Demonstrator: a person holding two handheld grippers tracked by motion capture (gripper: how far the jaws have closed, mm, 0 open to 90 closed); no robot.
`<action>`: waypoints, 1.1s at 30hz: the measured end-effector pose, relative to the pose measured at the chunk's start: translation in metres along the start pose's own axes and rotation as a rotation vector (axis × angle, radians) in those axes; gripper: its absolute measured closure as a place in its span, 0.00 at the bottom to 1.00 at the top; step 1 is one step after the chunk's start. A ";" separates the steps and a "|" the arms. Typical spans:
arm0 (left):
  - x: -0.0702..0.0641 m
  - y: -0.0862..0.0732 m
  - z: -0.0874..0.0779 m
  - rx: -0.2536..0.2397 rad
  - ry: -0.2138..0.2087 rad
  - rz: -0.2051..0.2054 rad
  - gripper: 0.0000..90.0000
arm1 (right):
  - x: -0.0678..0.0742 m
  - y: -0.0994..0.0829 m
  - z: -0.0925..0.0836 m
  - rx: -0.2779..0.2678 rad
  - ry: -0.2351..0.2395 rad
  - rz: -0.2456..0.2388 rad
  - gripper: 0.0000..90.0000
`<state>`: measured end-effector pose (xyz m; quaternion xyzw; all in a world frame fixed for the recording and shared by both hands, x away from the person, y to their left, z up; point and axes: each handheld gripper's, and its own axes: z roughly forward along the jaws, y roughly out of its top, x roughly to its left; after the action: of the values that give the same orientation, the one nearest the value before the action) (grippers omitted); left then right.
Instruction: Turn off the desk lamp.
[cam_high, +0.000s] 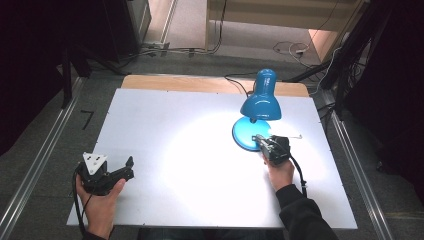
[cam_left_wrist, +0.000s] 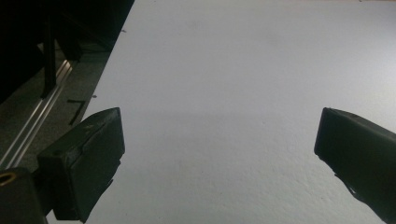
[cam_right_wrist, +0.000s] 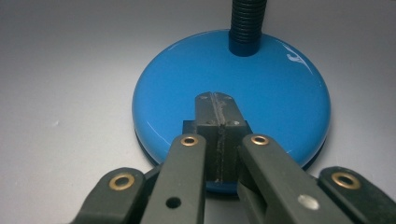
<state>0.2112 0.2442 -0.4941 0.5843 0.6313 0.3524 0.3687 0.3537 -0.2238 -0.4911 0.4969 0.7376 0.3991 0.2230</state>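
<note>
Pressing closed jaws of our right gripper (cam_right_wrist: 215, 100) onto the glossy blue round lamp base (cam_right_wrist: 261, 79), we hold our left gripper (cam_high: 131, 167) wide open above the white surface (cam_high: 190, 165).

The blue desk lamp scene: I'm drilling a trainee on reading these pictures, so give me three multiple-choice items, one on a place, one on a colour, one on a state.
1. Where on the white table does the lamp stand?
A. far right part
B. near left corner
C. dead centre

2. What colour is the lamp base?
A. red
B. blue
C. yellow

3. How do the right gripper jaws stand?
A. spread wide
B. shut together
C. clamped round the lamp's neck

Answers:
1. A, the high view puts the lamp toward the table's far right side.
2. B, the right gripper view shows a glossy blue dome.
3. B, the two jaws meet with no gap over the base's near part, while the left gripper stands open above bare table.
</note>
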 end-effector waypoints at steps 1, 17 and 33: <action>0.000 0.000 0.000 0.000 0.000 0.001 0.02 | 0.000 0.000 0.001 0.000 -0.002 0.000 0.97; 0.000 0.000 0.001 0.001 -0.007 -0.003 0.02 | 0.001 0.000 0.010 0.005 -0.030 -0.009 0.97; 0.000 0.000 0.001 0.003 -0.008 -0.005 0.02 | 0.001 0.000 0.012 -0.004 -0.043 -0.014 0.98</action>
<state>0.2120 0.2441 -0.4946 0.5846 0.6318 0.3480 0.3715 0.3624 -0.2187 -0.4977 0.4998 0.7351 0.3884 0.2428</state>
